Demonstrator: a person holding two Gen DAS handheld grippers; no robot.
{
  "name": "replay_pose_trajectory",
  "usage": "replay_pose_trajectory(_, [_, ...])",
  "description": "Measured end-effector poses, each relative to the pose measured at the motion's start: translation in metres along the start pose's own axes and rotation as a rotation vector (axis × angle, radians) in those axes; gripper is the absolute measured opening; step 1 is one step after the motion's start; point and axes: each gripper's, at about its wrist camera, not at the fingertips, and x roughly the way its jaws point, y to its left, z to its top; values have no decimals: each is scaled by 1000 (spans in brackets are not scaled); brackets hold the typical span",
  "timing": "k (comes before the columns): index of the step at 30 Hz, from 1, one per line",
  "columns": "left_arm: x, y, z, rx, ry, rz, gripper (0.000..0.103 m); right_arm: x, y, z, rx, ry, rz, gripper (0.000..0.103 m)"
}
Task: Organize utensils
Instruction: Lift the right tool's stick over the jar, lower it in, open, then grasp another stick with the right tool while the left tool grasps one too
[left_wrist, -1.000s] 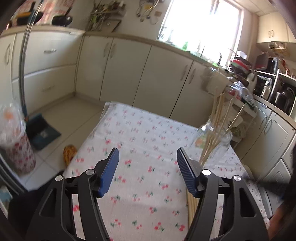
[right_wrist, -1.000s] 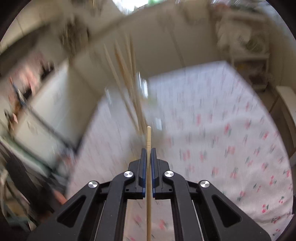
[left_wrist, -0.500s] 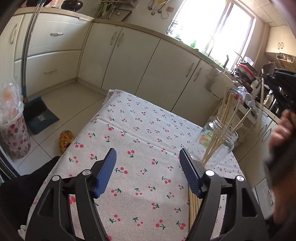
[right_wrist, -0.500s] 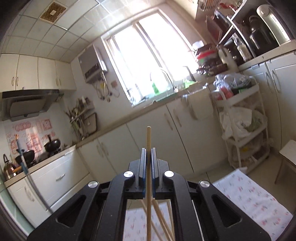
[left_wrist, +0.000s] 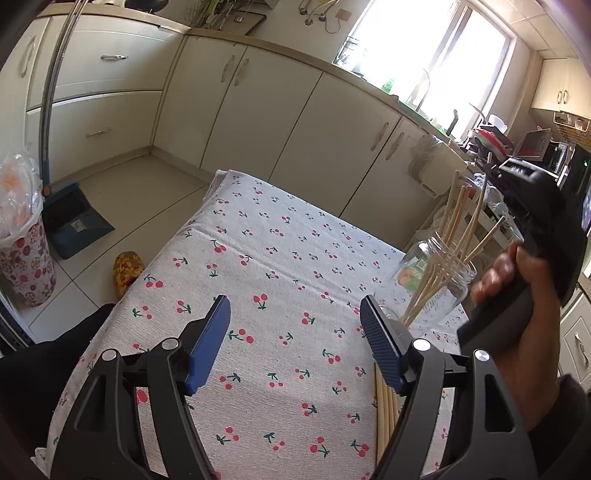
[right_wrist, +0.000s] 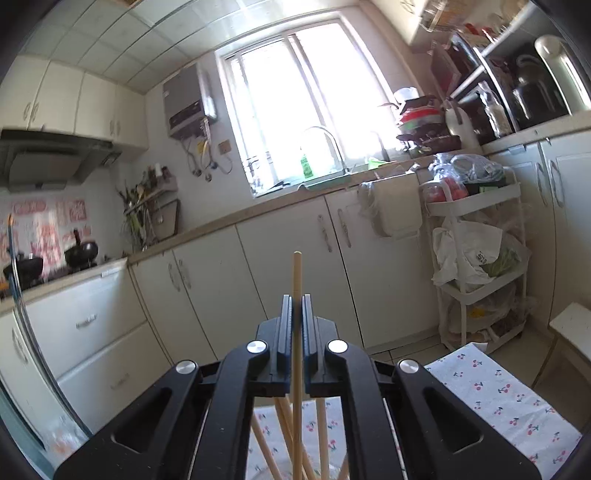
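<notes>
Since a moment ago our right tongs (right_wrist: 296, 306) have settled over the jar (left_wrist: 434, 284), pinching one chopstick (right_wrist: 296, 280) upright above the others inside. Our left tongs (left_wrist: 295, 339) hover spread above the tabletop (left_wrist: 280, 258), beside loose chopsticks (left_wrist: 386, 406).

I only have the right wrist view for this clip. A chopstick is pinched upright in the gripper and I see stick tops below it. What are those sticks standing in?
Observer: A clear glass jar on the cherry-print tablecloth; the left wrist view shows several chopsticks fanned out in it.
Reviewer: Are any left to collect?
Observer: Yes, a few loose chopsticks lie flat on the cloth beside the left gripper's right finger.
Reviewer: Is the left gripper holding one?
Observer: No, its jaws are wide open and empty above the cloth.
Reviewer: Where's the right gripper relative to the jar?
Observer: The right hand holds it just to the right of the jar.
</notes>
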Motion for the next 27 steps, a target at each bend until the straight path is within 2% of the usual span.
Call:
replay_pose_trajectory(5, [0, 0, 0, 0, 1, 3, 70, -15, 6, -16, -91, 37, 23, 6])
replay_pose_trajectory(6, [1, 0, 0, 0, 1, 4, 70, -19, 6, -18, -98, 48, 29, 8])
replay_pose_trajectory(9, [1, -1, -1, -1, 2, 10, 71, -34, 2, -23, -110, 79, 33, 23])
replay_pose_trajectory(14, [2, -1, -2, -2, 6, 20, 72, -64, -10, -22, -91, 147, 28, 23])
replay_pose_trajectory(18, [4, -4, -2, 7, 18, 23, 73, -85, -26, -39, -67, 305, 4, 26])
replay_pose_trajectory(19, [5, -5, -2, 14, 24, 22, 73, -90, -32, -50, -50, 384, 6, 27])
replay_pose_trajectory(22, [6, -9, -3, 33, 38, 24, 74, -96, -39, -79, -43, 543, 0, 27])
replay_pose_trajectory(27, [5, -12, -5, 54, 62, 25, 74, -98, -37, -121, -32, 722, 37, 27])
